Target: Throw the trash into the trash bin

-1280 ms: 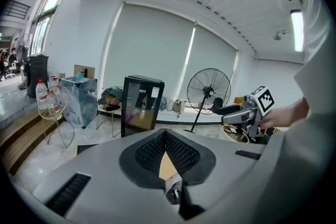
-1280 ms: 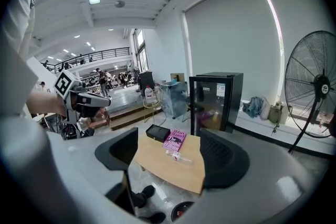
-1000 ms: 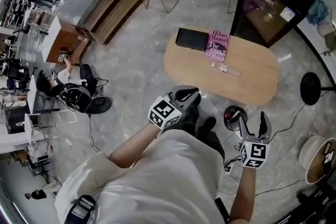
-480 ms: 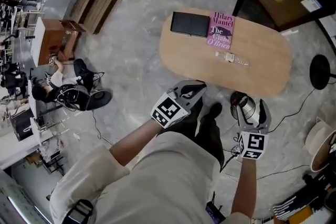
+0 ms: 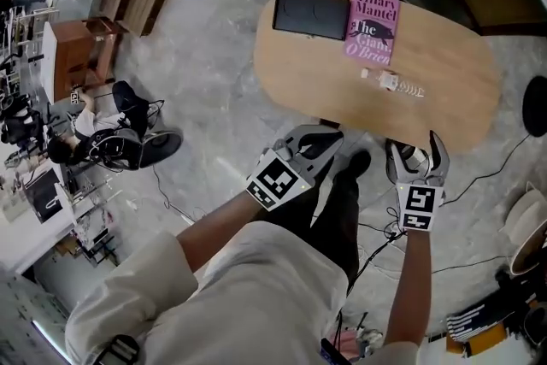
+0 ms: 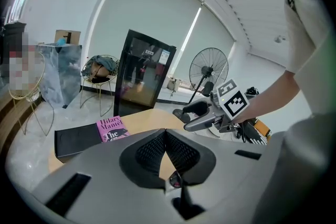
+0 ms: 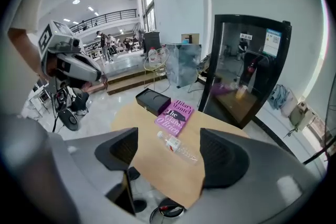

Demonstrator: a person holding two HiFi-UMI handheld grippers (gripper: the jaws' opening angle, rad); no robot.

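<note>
- State: left tongs [image 5: 323, 139] pressed together, nothing in them. Right tongs [image 5: 414, 148] spread wide and empty. Both hang off the near edge of the surface [image 5: 461, 111], not yet over it.
- Task item: clear plastic bottle [image 5: 393, 83], which I take to be the trash. It lies on its side mid-surface, between the pink book [image 5: 373, 27] and the near edge. A black box [image 5: 312, 13] sits beside the book at the far edge.
- Trash bin [image 7: 167, 212]: on the floor just under the near edge of the surface. Only part of its mouth shows in the right gripper view, and something seems to lie in it already.
- Risk 1: the bottle is round and looks thin-walled. A pinch off its axis would likely roll it toward the edge or squirt it out sideways.
- Risk 2: closing too hard could crumple it, so the grip slackens during the carry.
- Risk 3: the cap end is close to the book. A wide approach from that side may push the book instead.
- Risk 4: the bin mouth looks small and sits partly beneath the surface overhang. A release from above the edge could strike the rim or miss onto the floor.
- Risk 5: with the left tongs shut, there is no ready backup if the bottle slips.
</note>
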